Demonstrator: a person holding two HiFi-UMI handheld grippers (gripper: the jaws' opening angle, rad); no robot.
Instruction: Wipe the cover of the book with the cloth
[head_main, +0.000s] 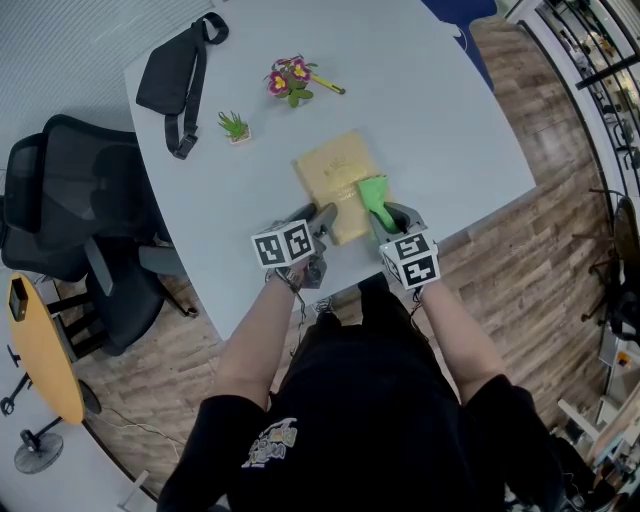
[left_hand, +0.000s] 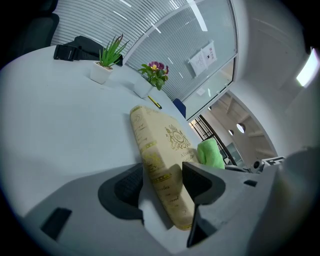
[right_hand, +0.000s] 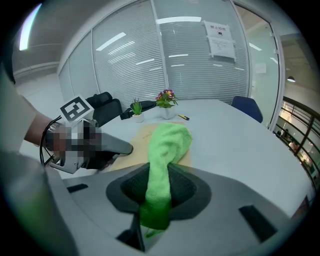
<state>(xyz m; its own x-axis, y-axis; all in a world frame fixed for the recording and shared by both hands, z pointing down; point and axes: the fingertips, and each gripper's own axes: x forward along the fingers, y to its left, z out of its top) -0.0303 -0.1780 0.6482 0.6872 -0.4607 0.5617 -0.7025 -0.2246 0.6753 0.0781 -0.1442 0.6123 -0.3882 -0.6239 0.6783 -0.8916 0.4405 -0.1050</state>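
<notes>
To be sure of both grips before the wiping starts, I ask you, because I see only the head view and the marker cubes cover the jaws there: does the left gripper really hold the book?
Observer: Yes. The left gripper view shows the left gripper shut on the book, with a jaw on each side of its near end, by the gold-printed spine.
Operator: Thank you. And the other side, what is between those jaws?
Observer: The right gripper view shows the right gripper shut on the green cloth. The cloth is pinched into a narrow strip, and its bunched free end reaches forward over the book.
</notes>
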